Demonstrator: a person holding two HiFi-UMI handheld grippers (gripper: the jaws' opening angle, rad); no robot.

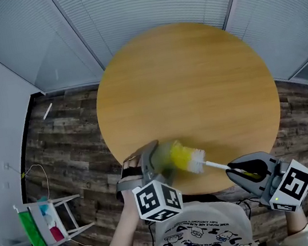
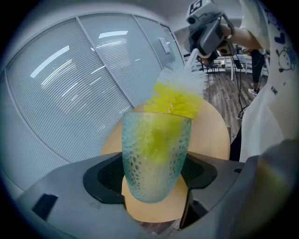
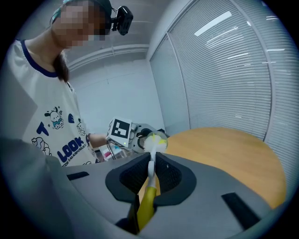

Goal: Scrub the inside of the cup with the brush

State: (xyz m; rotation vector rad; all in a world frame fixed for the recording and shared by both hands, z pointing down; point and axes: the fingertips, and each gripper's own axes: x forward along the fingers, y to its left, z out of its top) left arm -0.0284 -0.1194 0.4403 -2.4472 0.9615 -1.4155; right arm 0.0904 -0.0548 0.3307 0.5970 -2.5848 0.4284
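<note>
Left gripper [image 2: 154,173] is clamped on one pale-green dimpled glass cup [image 2: 156,149], tilted over the near edge of the one round wooden table [image 1: 192,73]. Right gripper [image 3: 150,165] pinches one yellow-handled bottle brush [image 3: 145,205], its bristles partly inside the cup mouth. Risk: a hard push could lever the cup from the jaws. Two grippers.

The brush [image 2: 175,100] blocks the cup [image 2: 155,165] mouth; open tabletop [image 1: 193,78] stretches beyond them.
</note>
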